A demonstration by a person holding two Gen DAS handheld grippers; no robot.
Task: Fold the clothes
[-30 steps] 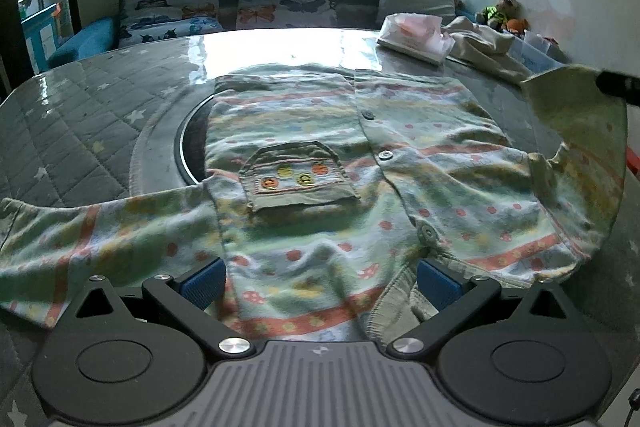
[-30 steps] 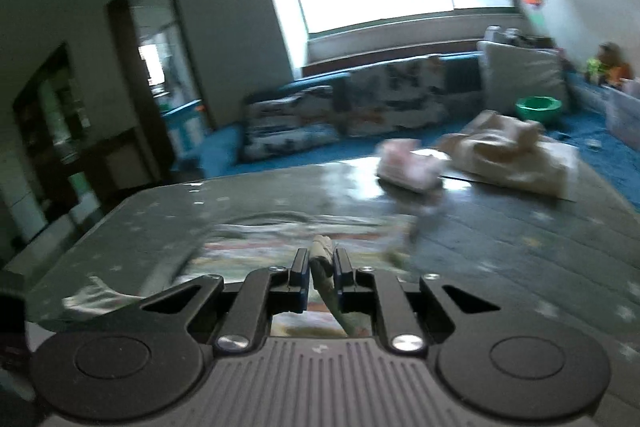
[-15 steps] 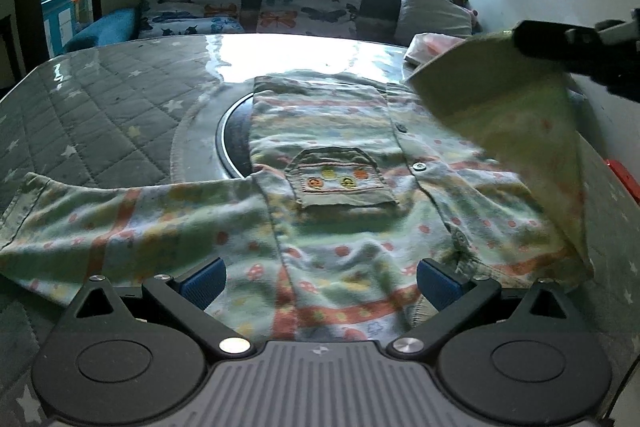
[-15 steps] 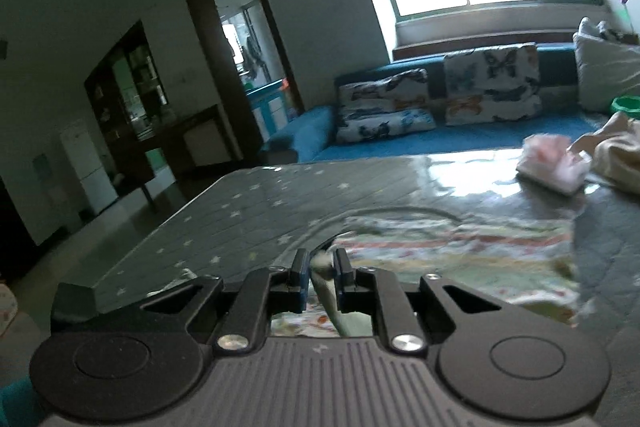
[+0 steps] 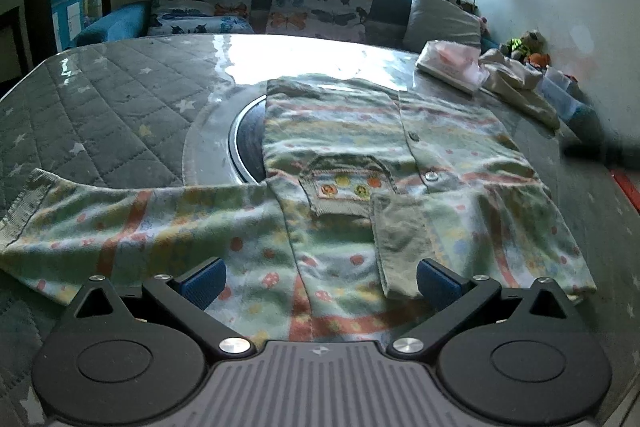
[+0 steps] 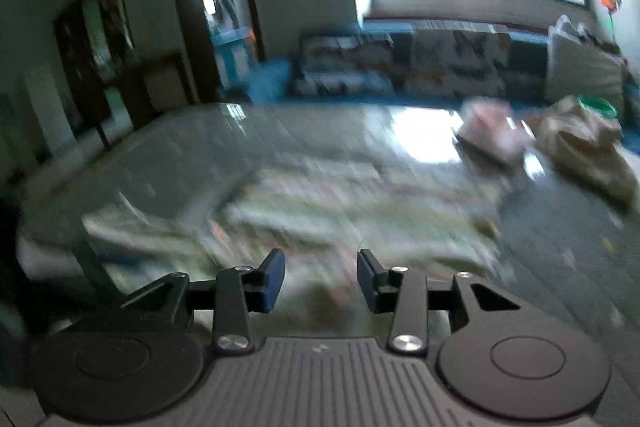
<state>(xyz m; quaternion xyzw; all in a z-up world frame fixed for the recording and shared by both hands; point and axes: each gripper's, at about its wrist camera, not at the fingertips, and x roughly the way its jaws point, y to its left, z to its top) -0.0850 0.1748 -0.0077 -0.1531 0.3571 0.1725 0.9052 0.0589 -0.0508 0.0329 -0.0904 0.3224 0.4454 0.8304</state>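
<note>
Garment: a pale green child's cardigan with orange stripes and small coloured dots [image 5: 352, 163] lies flat, button side up, on the grey quilted, star-printed table cover [image 5: 100, 107]; its collar end is nearest the left camera.
Sleeves: the right-side sleeve [image 5: 404, 231] lies folded across the chest, its ribbed cuff beside the small pocket [image 5: 344, 187]; the left-side sleeve [image 5: 120, 227] is stretched out flat to the side.
Left gripper [image 5: 320, 281]: jaws spread wide, empty, low over the collar end.
Right gripper [image 6: 320, 279]: jaws parted, nothing between them; its view is motion-blurred.
Step in hand: probably folding the spread sleeve inward.
How to do it well: pinch the sleeve near its cuff, lift only slightly, carry it across the chest to mirror the folded sleeve, and lay it without dragging the body.
Risk: the folded sleeve may shift if brushed.
Writing: no brand or readable text; the pocket carries three round embroidered motifs only.
</note>
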